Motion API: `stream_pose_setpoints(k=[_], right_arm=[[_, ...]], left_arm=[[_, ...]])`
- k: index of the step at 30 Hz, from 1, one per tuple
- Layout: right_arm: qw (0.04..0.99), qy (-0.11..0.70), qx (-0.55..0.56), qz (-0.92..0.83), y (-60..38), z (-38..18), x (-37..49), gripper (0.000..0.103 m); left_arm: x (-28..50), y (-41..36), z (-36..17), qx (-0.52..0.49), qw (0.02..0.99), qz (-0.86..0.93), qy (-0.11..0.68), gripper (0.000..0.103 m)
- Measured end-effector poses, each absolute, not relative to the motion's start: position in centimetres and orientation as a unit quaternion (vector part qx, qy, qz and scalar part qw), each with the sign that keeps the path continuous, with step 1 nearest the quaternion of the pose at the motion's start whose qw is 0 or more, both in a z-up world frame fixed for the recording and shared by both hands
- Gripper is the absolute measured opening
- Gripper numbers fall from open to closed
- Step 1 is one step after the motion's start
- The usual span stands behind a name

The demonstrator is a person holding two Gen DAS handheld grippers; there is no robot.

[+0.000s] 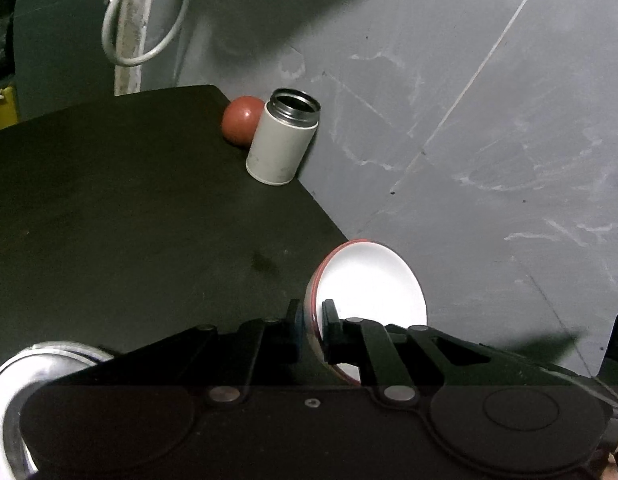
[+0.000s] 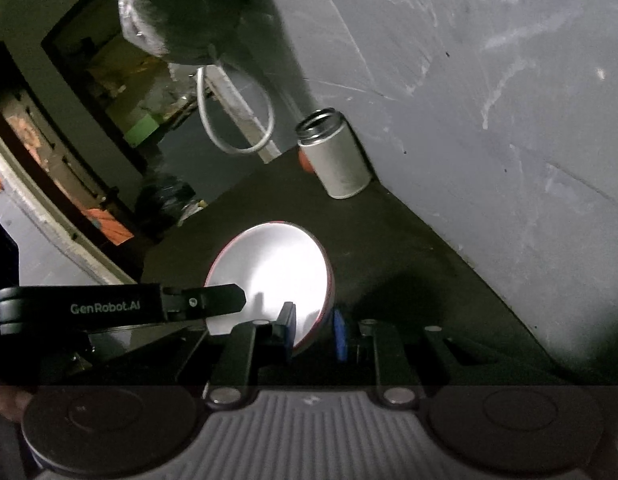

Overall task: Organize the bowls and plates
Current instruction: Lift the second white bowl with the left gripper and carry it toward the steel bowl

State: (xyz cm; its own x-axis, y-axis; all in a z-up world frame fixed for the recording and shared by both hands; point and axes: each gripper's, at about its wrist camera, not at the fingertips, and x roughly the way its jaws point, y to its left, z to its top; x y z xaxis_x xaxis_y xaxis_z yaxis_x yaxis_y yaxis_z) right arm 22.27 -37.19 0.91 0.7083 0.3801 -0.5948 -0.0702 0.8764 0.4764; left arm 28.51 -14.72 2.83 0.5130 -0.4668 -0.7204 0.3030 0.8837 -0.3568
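Left tool [image 1: 312, 326] is clamped right onto the rim of a white bowl [image 1: 373, 280] with a red edge, one finger outside the wall, the other finger [image 1: 331, 316] inside, and the bowl is tipped up on its side, its bright inside facing off to the right. It sits at the near right edge of the dark surface [image 1: 129, 220], with the grey wall [image 1: 489, 120] behind it.

Over on the right wrist view, the right tool [image 2: 313, 330] has its blue-padded fingers [image 2: 339, 334] either side of the same kind of red-edged white bowl [image 2: 269, 272]; the left finger lies against the white inside, the right pad is just beside the red outer wall, and whether it actually presses there I cannot tell. The other tool's black arm, lettered GenRobot.AI [image 2: 105, 307], reaches in from the left across the bowl's rim.

Farther back on the surface [image 2: 389, 248] stands an open grey canister [image 1: 283, 136], lid off, metal neck showing, tilted slightly in the fisheye. Touching behind it is a red round object [image 1: 242, 118], against the wall. A white cable loop [image 1: 145, 20] hangs beyond the far edge. Bottom left of the left view, a shiny rounded rim [image 1: 13, 380] peeks out under the tool body; what it is, too hidden to say.
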Motion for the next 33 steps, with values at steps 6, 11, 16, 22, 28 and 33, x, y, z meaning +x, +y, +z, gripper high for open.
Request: stream_pose_setpoints(k=[6, 11, 16, 22, 28, 33], right_arm=[[0.898, 0.359, 0.204, 0.15, -37.2, 1.6, 20.5, 0.022], [0.896, 0.361, 0.197, 0.167, -37.4, 2.1, 19.3, 0.022], [0.895, 0.363, 0.188, 0.18, -37.3, 2.4, 18.5, 0.022], [0.889, 0.374, 0.175, 0.196, -36.8, 2.4, 18.0, 0.022], [0.883, 0.386, 0.158, 0.216, -36.3, 2.4, 17.2, 0.022], [0.877, 0.397, 0.142, 0.232, -35.8, 2.5, 16.5, 0.022]], left_arm=[[26.3, -13.9, 3.7, -0.101, 0.871, -0.222, 0.427, 0.009], [25.0, -13.2, 3.7, -0.113, 0.87, -0.22, 0.427, 0.009], [24.0, -12.8, 3.7, -0.119, 0.868, -0.219, 0.43, 0.009], [23.1, -12.1, 3.4, -0.123, 0.865, -0.215, 0.436, 0.009], [21.8, -11.1, 2.8, -0.132, 0.861, -0.207, 0.445, 0.009], [20.7, -10.3, 2.1, -0.136, 0.855, -0.199, 0.46, 0.009]])
